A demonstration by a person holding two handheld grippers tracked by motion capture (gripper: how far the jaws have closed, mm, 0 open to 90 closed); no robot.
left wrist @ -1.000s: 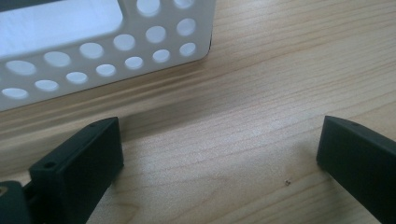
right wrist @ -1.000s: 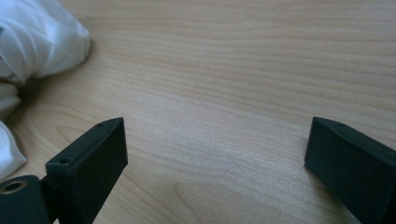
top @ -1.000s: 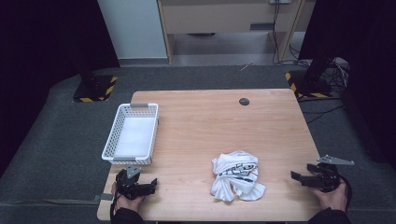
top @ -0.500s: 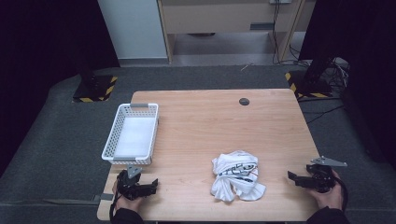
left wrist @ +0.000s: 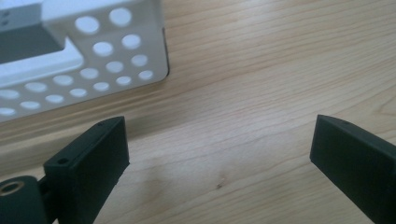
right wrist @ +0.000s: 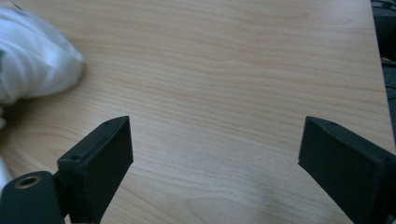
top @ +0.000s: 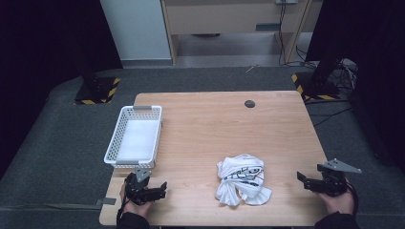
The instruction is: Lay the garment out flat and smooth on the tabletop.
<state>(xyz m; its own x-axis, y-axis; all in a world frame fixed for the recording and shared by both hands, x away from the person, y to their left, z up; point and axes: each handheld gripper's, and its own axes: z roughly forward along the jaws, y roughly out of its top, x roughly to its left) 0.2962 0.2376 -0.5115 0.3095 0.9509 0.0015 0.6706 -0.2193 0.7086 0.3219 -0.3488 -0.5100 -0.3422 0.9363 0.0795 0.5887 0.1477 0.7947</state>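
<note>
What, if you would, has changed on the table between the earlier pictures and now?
The left gripper and right gripper have shifted slightly near the table's front edge; the right's jaws have just been closing a little, nothing between them. Both hold nothing. The crumpled white shirt and white basket stayed put.

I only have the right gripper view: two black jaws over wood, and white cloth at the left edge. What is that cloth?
Observer: A crumpled white T-shirt with a black print, lying near the front middle of the light wooden table.
Operator: Is anything else on the table?
Observer: A white perforated plastic basket at the left side, nothing inside it.
Operator: Where is the other gripper?
Observer: The left gripper is at the front left corner, just before the basket, jaws open with bare wood between them.
Operator: And mine?
Observer: The right gripper is open at the front right edge, apart from the shirt.
</note>
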